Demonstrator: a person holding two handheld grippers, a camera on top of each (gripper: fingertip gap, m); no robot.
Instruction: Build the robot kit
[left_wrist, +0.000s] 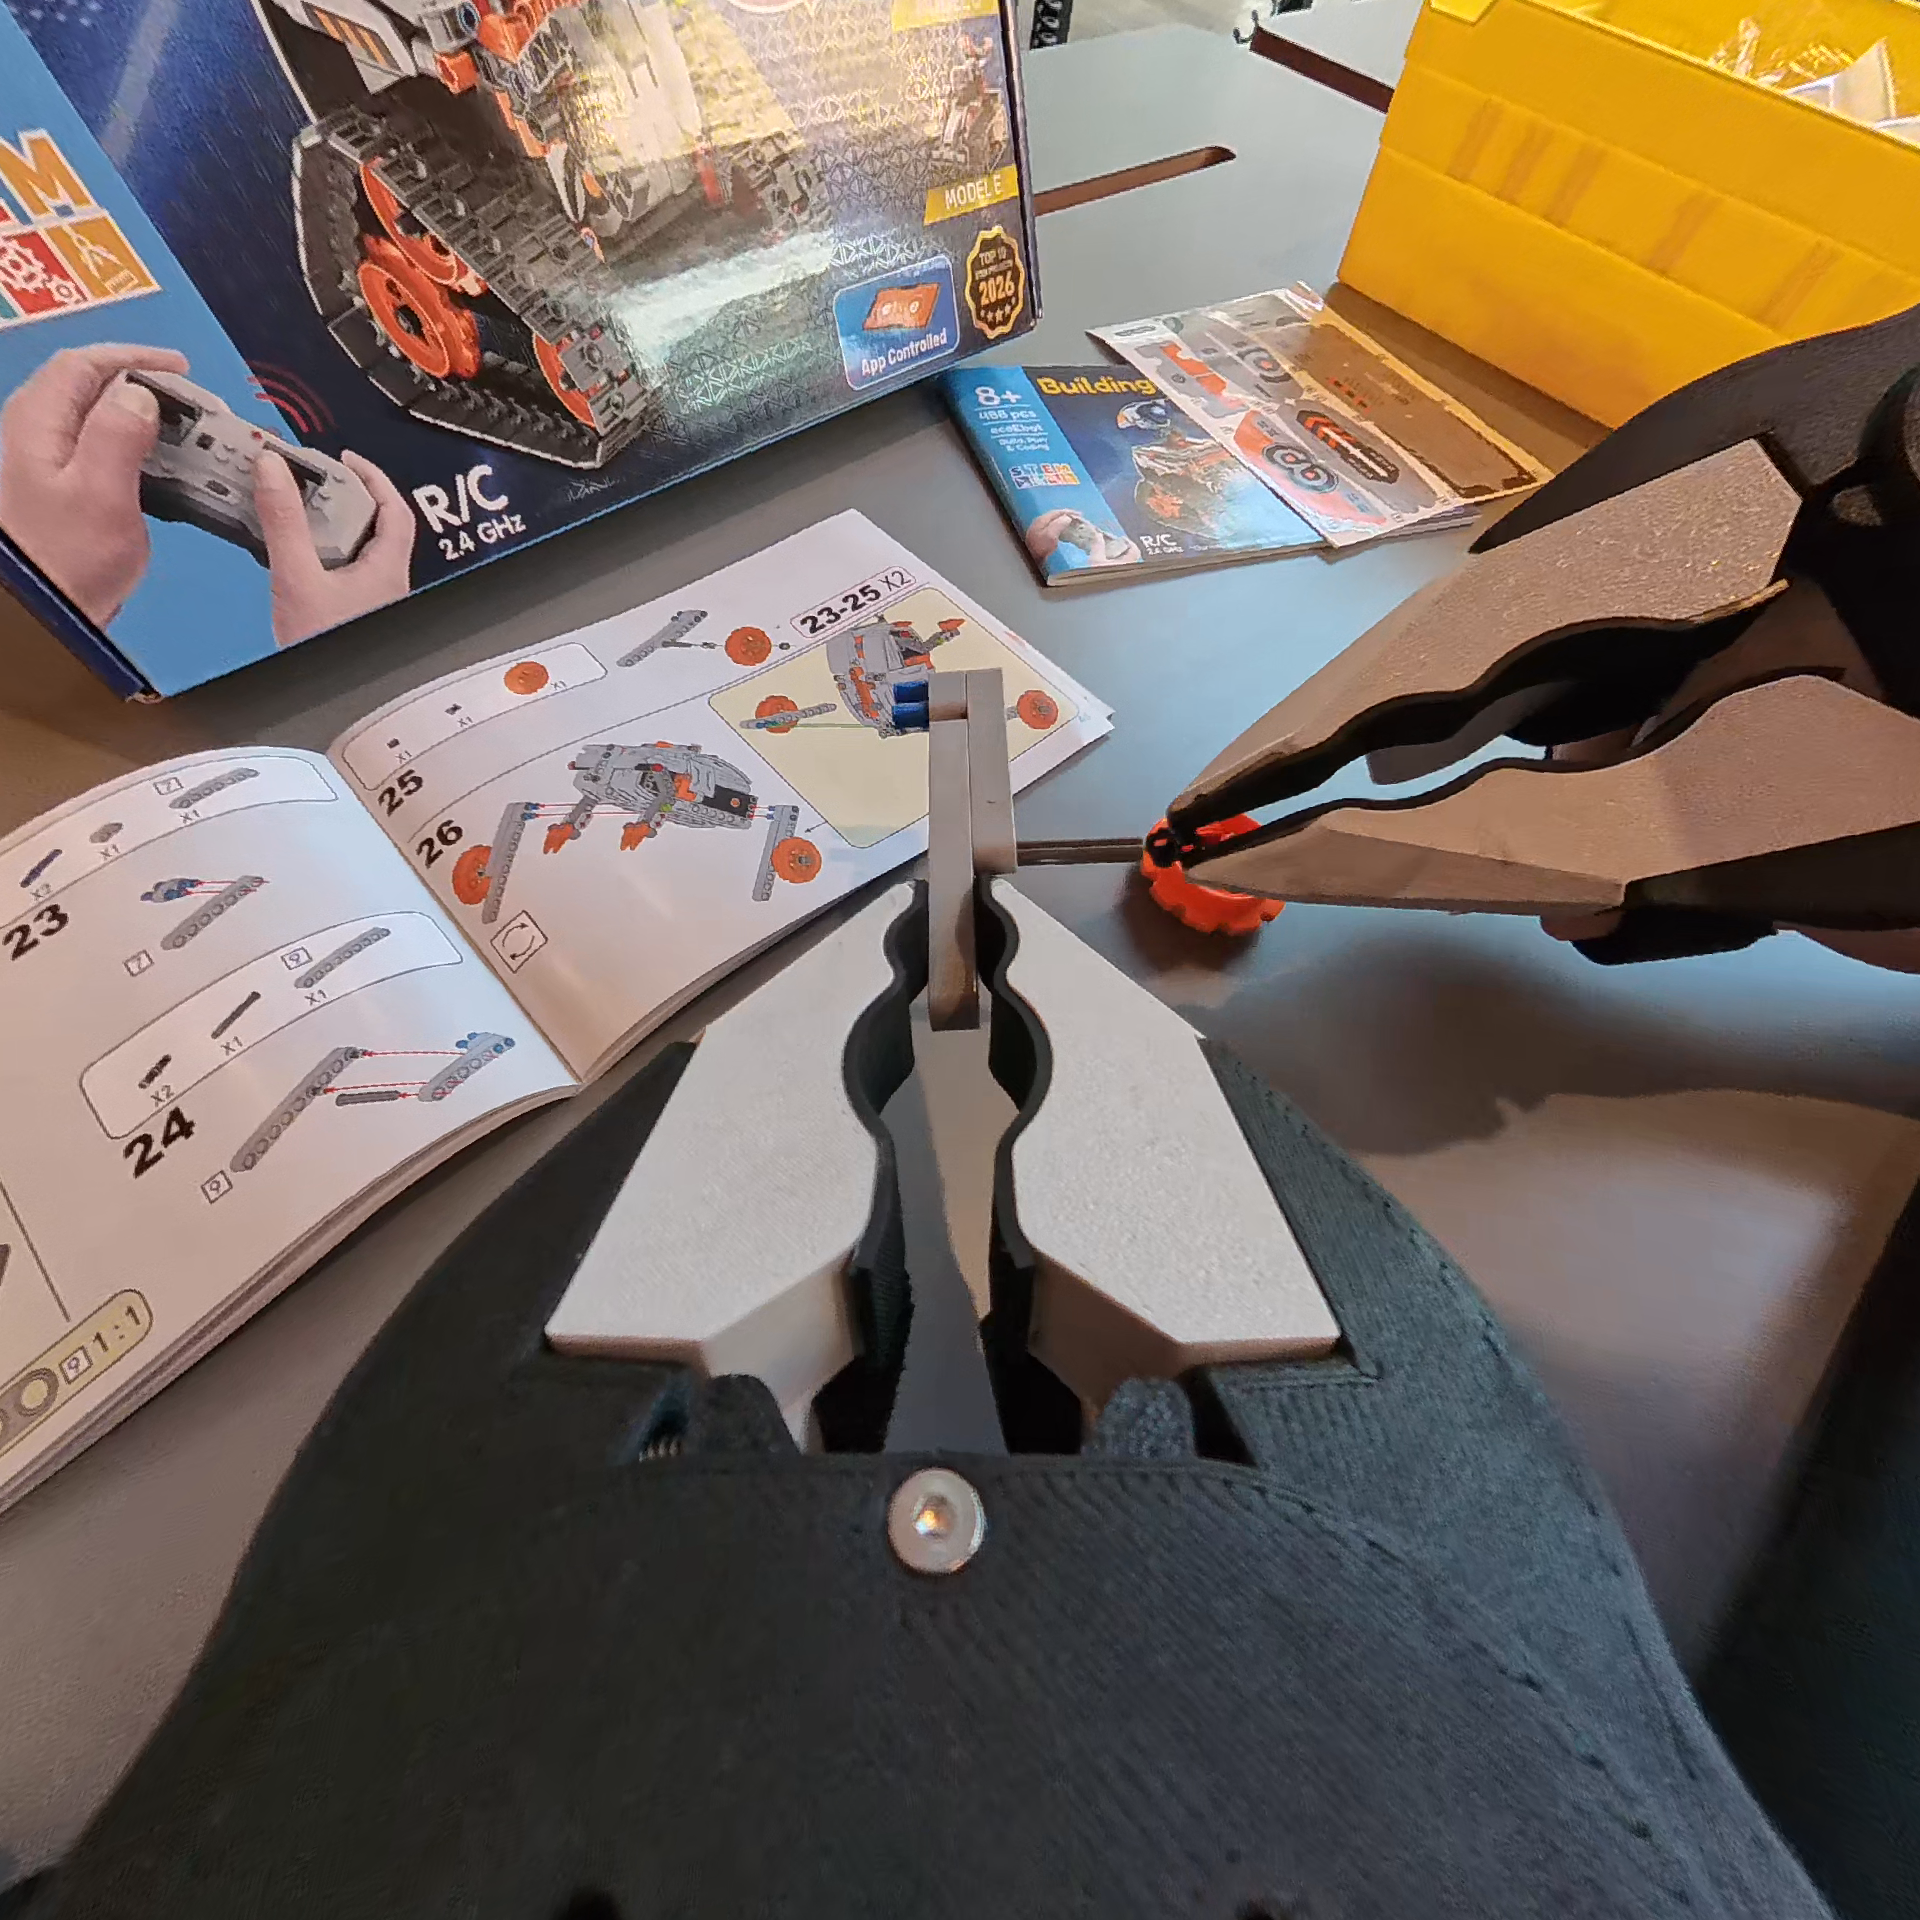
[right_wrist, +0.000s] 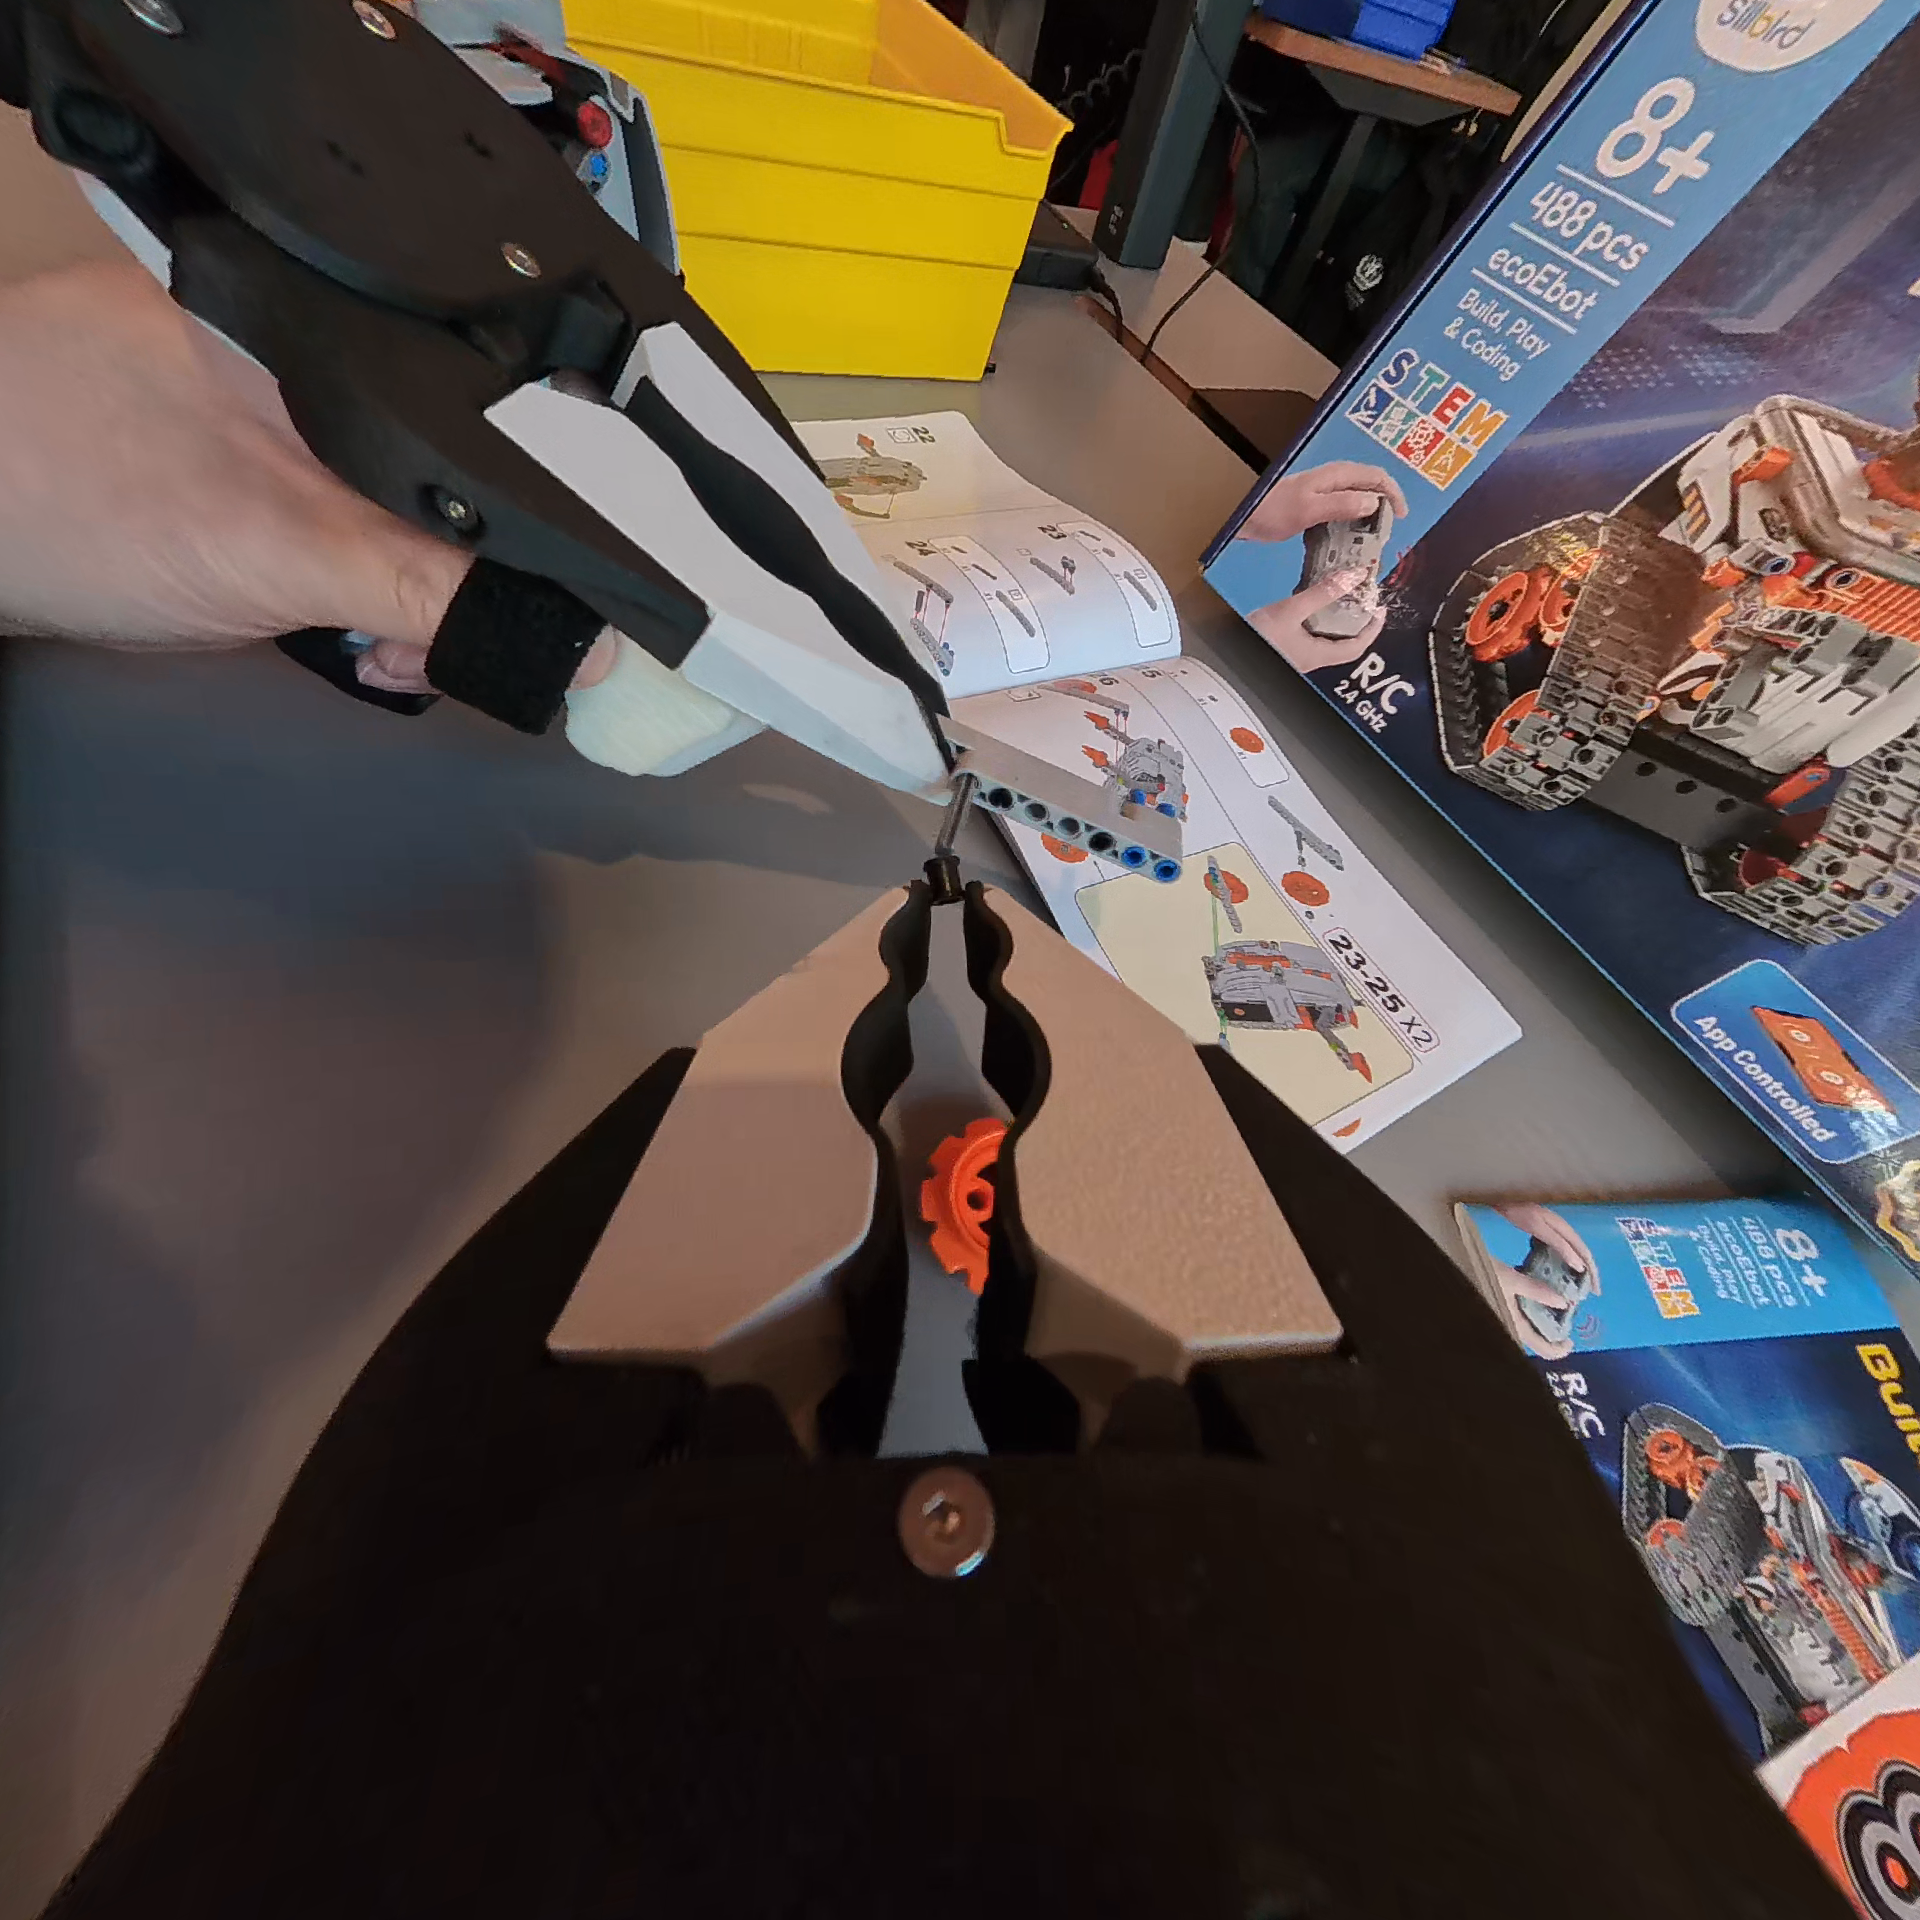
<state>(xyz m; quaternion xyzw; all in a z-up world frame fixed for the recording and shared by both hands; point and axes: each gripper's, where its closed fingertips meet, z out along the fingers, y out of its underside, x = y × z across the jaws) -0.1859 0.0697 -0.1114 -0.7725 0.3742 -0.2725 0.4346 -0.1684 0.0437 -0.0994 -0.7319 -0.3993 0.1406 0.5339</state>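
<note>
- The left gripper (left_wrist: 951, 914), fingers closed, clamps a pair of grey toy building beams (left_wrist: 966, 831) standing upright above the desk (left_wrist: 1455, 1195).
- The right gripper (right_wrist: 940, 894), fingers pinched together, grips the end of a thin dark axle (right_wrist: 956, 826) that reaches to the beams.
- An orange gear wheel (left_wrist: 1205, 894) lies on the desk just under the right gripper's tips.
- An open instruction booklet (left_wrist: 416, 935) lies beyond the beams.
- A large toy box (left_wrist: 520, 312) stands towards the far edge.
- A yellow bin (left_wrist: 1662, 187) sits at the far corner, a small closed booklet (left_wrist: 1132, 478) and a sticker sheet (left_wrist: 1330, 416) before it.
- A bare hand (right_wrist: 156, 468) holds the left gripper.
</note>
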